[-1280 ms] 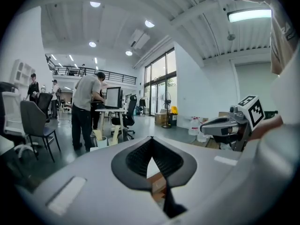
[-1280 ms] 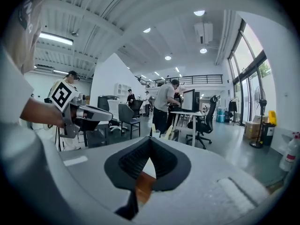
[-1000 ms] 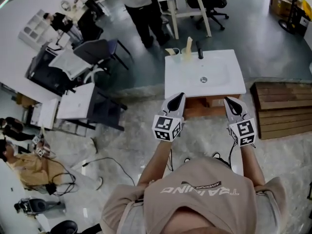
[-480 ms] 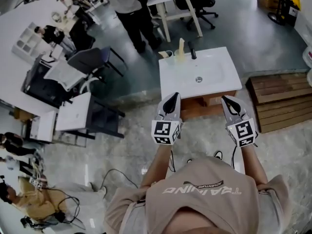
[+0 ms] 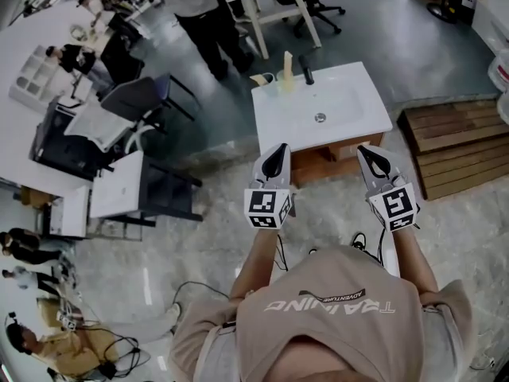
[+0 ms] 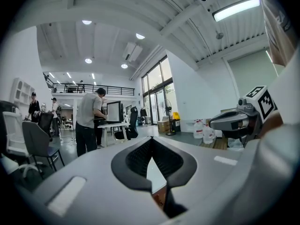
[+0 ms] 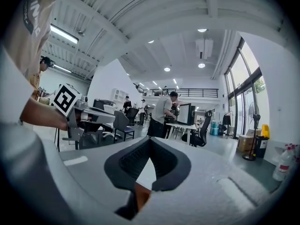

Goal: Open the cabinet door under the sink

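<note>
Head view is showing the white sink [image 5: 318,106] standing on the pale floor [image 5: 199,237] in front of the person, with a dark faucet [image 5: 306,74] rising at its far edge. The brown cabinet [image 5: 316,165] is sitting directly beneath the sink, its front facing the person, and the steep angle is hiding whether its door is shut or ajar. A wooden pallet [image 5: 453,146] is lying just to the right of the sink. The left gripper [image 5: 281,146] and the right gripper [image 5: 363,148] are being held level and side by side, both pointing toward the cabinet, one near each front corner of the sink. Each gripper view is showing its own jaws closed tip to tip and gripping nothing, with a sliver of white sink and brown cabinet peeking through the gap below the tips.
</note>
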Motion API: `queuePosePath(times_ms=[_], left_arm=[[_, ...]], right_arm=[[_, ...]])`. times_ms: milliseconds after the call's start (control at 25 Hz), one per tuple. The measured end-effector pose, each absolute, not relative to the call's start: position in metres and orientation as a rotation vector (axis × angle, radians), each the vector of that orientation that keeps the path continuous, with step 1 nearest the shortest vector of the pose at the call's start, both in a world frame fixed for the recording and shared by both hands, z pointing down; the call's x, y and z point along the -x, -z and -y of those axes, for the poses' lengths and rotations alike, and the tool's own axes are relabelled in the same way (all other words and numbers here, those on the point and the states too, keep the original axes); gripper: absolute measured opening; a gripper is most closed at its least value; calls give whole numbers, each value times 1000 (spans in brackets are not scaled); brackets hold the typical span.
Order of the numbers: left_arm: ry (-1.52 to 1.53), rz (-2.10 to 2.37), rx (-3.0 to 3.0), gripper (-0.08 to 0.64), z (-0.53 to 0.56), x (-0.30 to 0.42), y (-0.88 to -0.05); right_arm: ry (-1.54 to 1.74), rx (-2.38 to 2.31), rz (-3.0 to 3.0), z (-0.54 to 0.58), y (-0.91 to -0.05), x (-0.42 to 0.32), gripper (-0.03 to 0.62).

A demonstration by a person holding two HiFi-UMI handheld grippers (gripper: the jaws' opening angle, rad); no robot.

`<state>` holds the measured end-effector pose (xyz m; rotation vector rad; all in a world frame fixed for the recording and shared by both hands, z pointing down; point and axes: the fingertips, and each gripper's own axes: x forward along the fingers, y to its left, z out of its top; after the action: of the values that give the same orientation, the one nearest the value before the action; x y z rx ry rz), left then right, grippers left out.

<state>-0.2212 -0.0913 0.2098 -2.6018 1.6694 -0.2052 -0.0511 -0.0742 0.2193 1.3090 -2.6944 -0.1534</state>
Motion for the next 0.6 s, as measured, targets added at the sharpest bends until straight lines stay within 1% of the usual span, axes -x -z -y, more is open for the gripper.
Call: queuePosePath(times_ms=[600], left_arm=[[195, -1720, 2623, 15, 87, 230, -224]], right_arm=[[149, -1253, 2672, 83, -220, 62, 0]])
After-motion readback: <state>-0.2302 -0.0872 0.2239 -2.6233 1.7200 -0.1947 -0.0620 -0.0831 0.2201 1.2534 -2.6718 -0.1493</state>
